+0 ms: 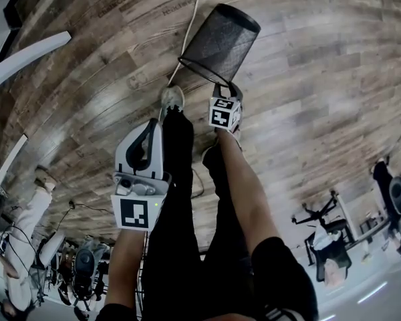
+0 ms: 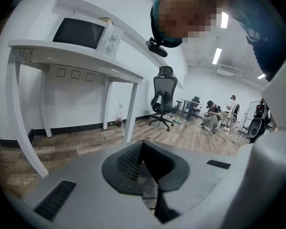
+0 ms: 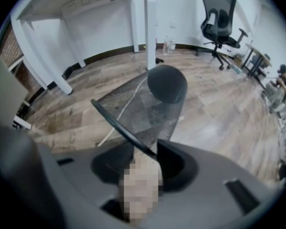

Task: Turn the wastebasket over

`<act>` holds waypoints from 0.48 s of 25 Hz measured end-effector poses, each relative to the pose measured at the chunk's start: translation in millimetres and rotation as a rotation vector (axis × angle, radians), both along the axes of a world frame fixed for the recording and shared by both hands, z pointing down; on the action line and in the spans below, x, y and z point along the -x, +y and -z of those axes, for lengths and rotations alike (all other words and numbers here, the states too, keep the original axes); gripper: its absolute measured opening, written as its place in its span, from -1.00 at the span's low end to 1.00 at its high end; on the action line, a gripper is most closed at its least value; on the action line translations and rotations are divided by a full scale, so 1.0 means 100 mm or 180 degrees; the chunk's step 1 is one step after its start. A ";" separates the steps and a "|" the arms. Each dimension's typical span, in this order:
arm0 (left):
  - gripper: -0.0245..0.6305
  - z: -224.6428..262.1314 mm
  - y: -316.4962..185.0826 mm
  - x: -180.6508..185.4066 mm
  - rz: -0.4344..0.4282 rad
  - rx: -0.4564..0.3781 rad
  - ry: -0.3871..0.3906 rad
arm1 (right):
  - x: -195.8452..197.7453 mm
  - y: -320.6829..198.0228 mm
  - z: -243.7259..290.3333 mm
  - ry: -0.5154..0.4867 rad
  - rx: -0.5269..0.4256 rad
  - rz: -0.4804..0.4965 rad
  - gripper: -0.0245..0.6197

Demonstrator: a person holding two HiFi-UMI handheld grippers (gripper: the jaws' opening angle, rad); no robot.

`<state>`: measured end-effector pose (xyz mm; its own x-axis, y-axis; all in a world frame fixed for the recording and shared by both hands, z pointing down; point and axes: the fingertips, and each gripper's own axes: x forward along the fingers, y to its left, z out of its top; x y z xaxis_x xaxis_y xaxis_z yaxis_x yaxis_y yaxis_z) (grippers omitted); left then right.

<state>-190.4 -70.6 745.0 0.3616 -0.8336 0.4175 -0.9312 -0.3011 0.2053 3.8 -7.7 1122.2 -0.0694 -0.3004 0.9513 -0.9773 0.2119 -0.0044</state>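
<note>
Left tongs hang closed and empty by the leg; right tongs clamp the wastebasket rim.
It tilts over the floor ahead: likely light, springy mesh, so the stiffer rim looks the best hold.
</note>
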 end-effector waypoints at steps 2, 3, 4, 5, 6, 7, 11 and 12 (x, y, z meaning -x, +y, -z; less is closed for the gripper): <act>-0.82 0.03 0.01 -0.02 -0.0019 -0.0003 0.0015 | -0.01 0.00 0.01 0.0012 0.0029 0.0056 -0.42; -0.82 0.05 0.01 -0.04 -0.0034 -0.0004 0.0019 | -0.03 -0.01 0.03 0.0020 0.0031 0.0086 -0.43; -0.82 0.07 0.01 -0.06 -0.0051 -0.0003 0.0023 | -0.04 -0.04 0.06 0.0026 0.0023 0.0110 -0.45; -0.82 0.09 0.01 -0.07 -0.0066 -0.0001 0.0028 | -0.05 -0.07 0.10 0.0027 0.0008 0.0128 -0.48; -0.82 0.11 0.00 -0.08 -0.0076 0.0004 0.0035 | -0.06 -0.11 0.14 0.0024 -0.0009 0.0137 -0.50; -0.82 0.14 0.00 -0.10 -0.0079 0.0007 0.0046 | -0.07 -0.15 0.19 0.0017 -0.0025 0.0140 -0.51; -0.82 0.28 -0.01 -0.13 -0.0094 -0.0008 0.0069 | -0.16 -0.33 0.41 0.0006 -0.0088 0.0164 -0.59; -0.82 0.31 -0.01 -0.14 -0.0093 -0.0003 0.0075 | -0.19 -0.37 0.46 0.0014 -0.0105 0.0174 -0.62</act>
